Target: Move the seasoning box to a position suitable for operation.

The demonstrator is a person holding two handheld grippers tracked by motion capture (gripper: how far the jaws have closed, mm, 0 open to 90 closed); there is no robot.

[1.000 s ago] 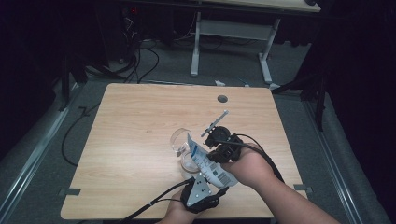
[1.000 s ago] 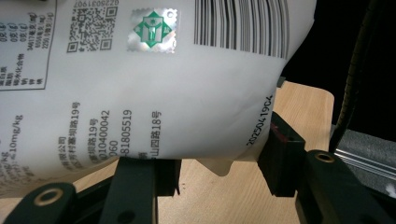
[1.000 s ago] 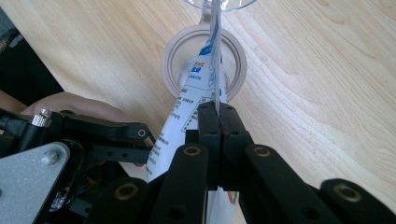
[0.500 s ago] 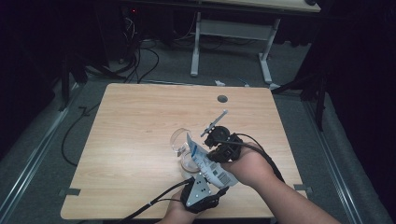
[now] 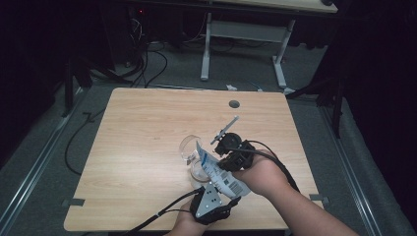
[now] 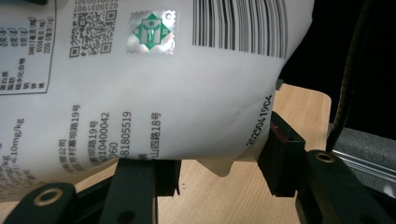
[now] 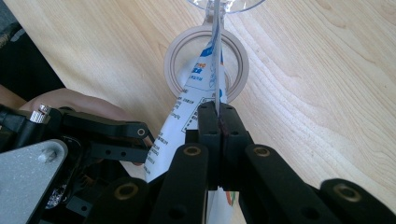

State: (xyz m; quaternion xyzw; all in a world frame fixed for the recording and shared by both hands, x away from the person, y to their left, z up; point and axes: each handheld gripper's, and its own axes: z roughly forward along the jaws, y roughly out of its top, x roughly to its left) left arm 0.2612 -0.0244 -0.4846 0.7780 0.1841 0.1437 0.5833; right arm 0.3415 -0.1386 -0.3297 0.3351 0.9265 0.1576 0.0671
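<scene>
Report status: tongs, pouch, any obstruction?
Left tongs clamp pouch bottom. Right tongs pinch its top edge. Glass and coaster ring underneath. Nothing blocking.

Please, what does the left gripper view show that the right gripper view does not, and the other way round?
Left gripper view: the white pouch's barcode, QR code and green sticker, with the left tool's jaws on either side of it. Right gripper view: the right tool shut on the pouch's thin edge, a beige ring and a clear glass beyond. Both: the pouch and the wooden table.
</scene>
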